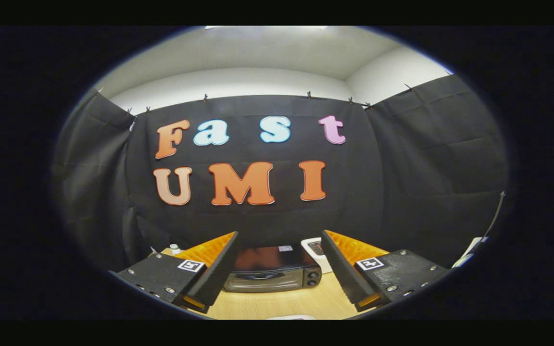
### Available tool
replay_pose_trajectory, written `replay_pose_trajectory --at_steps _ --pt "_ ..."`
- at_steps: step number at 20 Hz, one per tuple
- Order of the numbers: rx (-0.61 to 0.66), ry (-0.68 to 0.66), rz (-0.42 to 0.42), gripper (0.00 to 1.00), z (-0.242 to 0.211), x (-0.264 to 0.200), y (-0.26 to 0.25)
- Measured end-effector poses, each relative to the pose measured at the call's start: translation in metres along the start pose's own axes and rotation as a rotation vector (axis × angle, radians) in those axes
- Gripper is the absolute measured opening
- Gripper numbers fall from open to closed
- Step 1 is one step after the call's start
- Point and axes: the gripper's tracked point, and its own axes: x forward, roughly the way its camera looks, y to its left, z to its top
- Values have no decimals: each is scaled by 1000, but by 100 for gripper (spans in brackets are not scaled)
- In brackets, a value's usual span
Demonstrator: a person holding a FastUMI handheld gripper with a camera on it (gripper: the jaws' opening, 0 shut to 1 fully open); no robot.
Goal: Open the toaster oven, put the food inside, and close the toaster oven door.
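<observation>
The dark, boxy metal toaster oven (271,270) with a glass front door sits on the light wooden tabletop (282,303), beyond the fingers and framed in the gap between them. Door looks closed, so opening is likely the step in hand. Judged heavy, rigid, unlikely to slide much; the glass door is probably hinged low, smooth and fragile-ish. Best hold is likely the bar handle along the door's top edge, though it's hard to make out here. Two knobs show at the oven's right end.

A white flat device (316,251) lies just behind the oven's right corner; a small white bottle (175,248) stands far left on the table. Food not identified.

The gripper (277,250) hangs above and well apart from the oven, fingers spread wide, nothing between them, aimed roughly level and forward, centred on the oven.
</observation>
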Motion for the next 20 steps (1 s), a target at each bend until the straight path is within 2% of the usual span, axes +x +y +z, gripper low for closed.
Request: replay_pose_trajectory --at_steps 9,20 --pt "-2 -7 44 99 9 2 34" --pt "-5 9 68 99 5 7 49"
